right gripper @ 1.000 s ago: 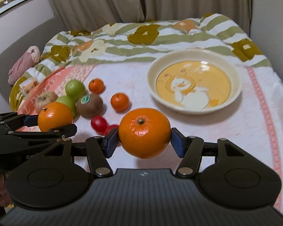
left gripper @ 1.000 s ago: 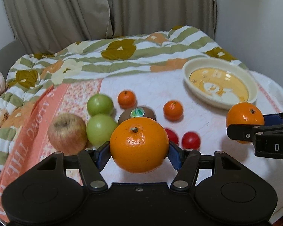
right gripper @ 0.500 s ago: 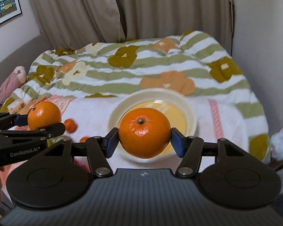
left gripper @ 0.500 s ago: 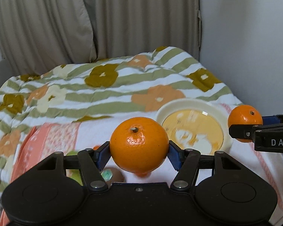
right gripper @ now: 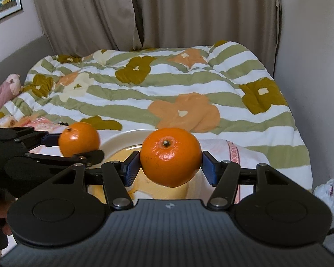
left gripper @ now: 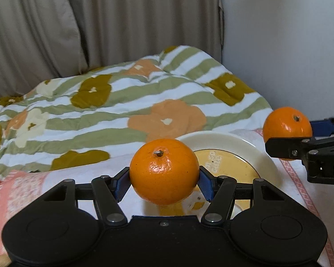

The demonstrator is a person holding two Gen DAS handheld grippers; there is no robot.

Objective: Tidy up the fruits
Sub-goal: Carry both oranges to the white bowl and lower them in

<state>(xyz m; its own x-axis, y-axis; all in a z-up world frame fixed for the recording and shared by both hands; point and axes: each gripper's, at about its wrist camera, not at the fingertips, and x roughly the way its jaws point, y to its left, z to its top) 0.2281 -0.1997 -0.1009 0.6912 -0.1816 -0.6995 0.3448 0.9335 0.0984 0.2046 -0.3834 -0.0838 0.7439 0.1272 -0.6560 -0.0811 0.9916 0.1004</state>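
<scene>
Your left claw (left gripper: 164,181) and right claw (right gripper: 168,166), both angled downward above the cream plate (left gripper: 267,155) with unreadable lettering, each clamp an orange (left gripper: 163,171) (right gripper: 170,156) between blue pads.

Two wrist fisheyes, close, facing downward, sharing plate (left gripper: 229,140) and quilt (right gripper: 167,82)

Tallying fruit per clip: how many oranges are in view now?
2. One orange sits in the left gripper, the other orange in the right gripper, both above the plate. Others may lie outside both views.
</scene>
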